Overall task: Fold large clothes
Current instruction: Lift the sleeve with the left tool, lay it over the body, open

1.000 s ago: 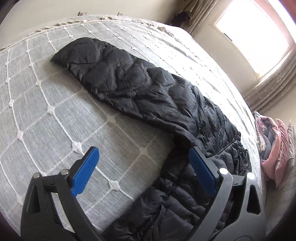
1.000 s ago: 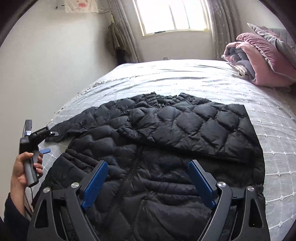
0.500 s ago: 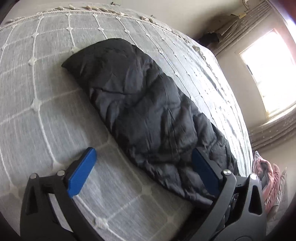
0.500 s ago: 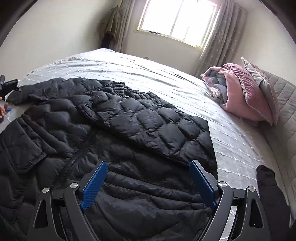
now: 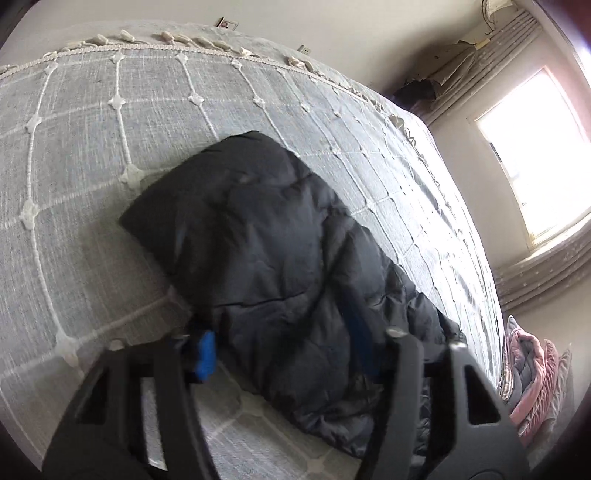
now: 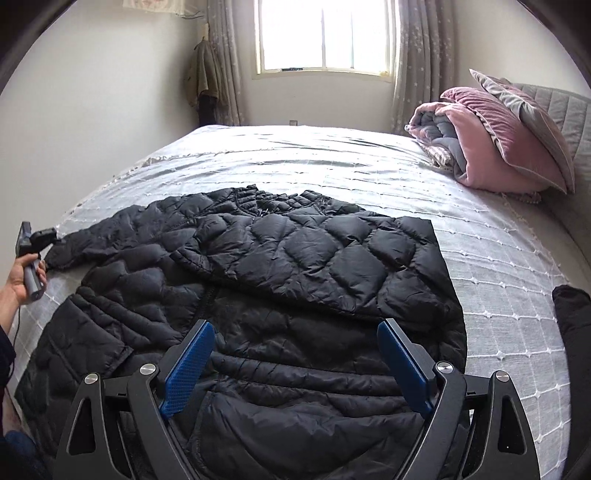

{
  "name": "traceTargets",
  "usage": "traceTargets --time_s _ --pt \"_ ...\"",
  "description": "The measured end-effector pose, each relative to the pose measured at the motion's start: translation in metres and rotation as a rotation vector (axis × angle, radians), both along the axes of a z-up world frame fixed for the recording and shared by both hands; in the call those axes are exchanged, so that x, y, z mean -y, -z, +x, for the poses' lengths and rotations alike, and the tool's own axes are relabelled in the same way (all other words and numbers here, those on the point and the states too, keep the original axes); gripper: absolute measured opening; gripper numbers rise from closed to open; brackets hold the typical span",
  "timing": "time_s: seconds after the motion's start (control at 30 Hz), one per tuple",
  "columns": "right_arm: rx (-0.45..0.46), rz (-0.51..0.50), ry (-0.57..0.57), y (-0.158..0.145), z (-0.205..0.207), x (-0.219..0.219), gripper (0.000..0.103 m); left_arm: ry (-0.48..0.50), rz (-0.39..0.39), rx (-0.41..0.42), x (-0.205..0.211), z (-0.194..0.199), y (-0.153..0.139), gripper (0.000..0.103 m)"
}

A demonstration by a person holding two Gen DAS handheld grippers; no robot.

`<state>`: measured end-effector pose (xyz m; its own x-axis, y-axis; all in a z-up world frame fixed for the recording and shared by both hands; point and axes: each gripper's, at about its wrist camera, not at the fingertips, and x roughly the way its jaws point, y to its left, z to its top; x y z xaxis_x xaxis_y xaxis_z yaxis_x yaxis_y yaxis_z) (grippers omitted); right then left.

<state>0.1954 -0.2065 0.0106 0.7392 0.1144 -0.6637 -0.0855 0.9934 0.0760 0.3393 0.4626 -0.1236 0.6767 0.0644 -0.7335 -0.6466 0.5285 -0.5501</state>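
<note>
My left gripper [image 5: 284,354] has black plastic arms and ribbed blue pads. Its jaws have just been closing around the puffy black sleeve [image 5: 266,251], which lies between them. The picture is blurred, so I cannot tell whether the pads press the fabric yet. In the right wrist view a hand [image 6: 22,275] holds this gripper's handle at the cuff end of that sleeve, by the bed's left edge.

My right gripper [image 6: 295,363] stands with its jaws wide apart, gripping nothing, hovering over the lower front of the jacket [image 6: 295,266].

The jacket is a black quilted down coat with a slightly shiny shell, stitched in diamond shapes across the upper part and horizontal bands lower down. It lies spread flat on the bed, collar toward the window, one sleeve folded across the chest, the other stretched out to the left.

The bedspread [image 6: 498,258] is pale grey woven cloth crossed by white cord lines with small knots, fringed along its edge. A rolled pink and grey blanket [image 6: 480,147] and a pillow [image 6: 524,110] sit at the right, by a padded grey headboard [image 6: 569,110]. Beyond are a bright window [image 6: 321,35], grey curtains [image 6: 421,55] and plain white walls.
</note>
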Motion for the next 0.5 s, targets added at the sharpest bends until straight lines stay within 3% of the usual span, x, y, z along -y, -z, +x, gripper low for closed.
traceTargets --time_s 0.03,0.13,0.23,0.33,0.5 --pt "0.004 0.019 0.002 -0.001 -0.001 0.003 0.09 -0.014 -0.024 -0.006 -0.006 -0.003 0.003 0.019" --pt "0.005 0.049 0.014 -0.006 0.0 0.009 0.085 -0.037 -0.103 0.051 -0.016 -0.016 0.004 0.007" --pt "0.009 0.072 0.029 -0.009 -0.001 0.016 0.085 -0.023 0.012 0.065 -0.007 -0.02 -0.023 0.005" --pt "0.014 0.101 0.055 -0.013 -0.002 0.026 0.084 -0.052 0.066 0.161 -0.001 -0.03 -0.063 0.004" --pt "-0.016 0.21 0.097 -0.01 0.0 0.054 0.084 0.006 0.219 0.239 0.036 -0.035 -0.135 0.004"
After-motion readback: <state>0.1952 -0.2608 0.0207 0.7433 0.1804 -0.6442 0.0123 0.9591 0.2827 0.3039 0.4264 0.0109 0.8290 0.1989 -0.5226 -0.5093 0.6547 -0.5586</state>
